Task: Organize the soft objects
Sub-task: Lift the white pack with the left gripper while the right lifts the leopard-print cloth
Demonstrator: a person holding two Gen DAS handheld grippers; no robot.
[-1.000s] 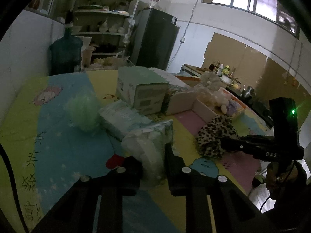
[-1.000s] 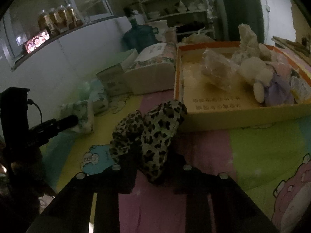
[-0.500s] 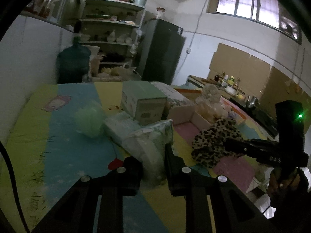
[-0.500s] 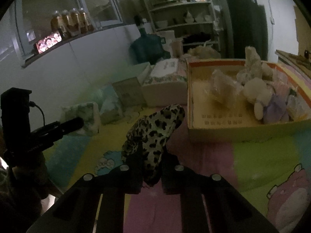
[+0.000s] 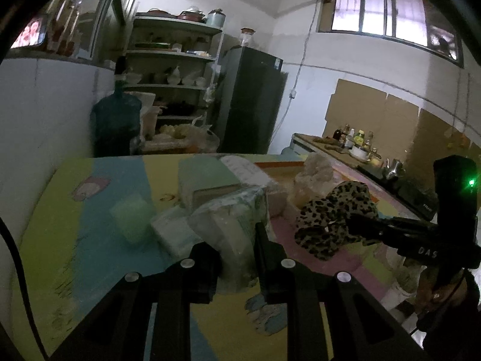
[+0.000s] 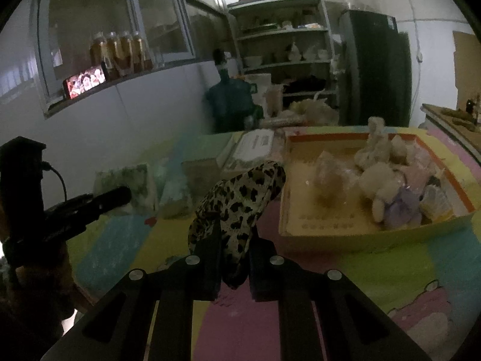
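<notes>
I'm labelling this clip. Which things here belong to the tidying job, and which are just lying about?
Job:
leopard cloth in right gripper
plastic pack in left gripper
box with soft toys

Lying about:
water jug
fridge
shelves

The mat (image 6: 375,270) is bare near the right gripper (image 6: 234,258), on its right side. Far right, the open box (image 6: 354,234) blocks the way with its near wall, and soft toys (image 6: 381,180) fill its right part. Its left part has some free floor. Far left, tissue packs (image 6: 177,186) and a carton (image 5: 207,180) crowd together. The left gripper (image 6: 120,195) sticks in from the left.
</notes>
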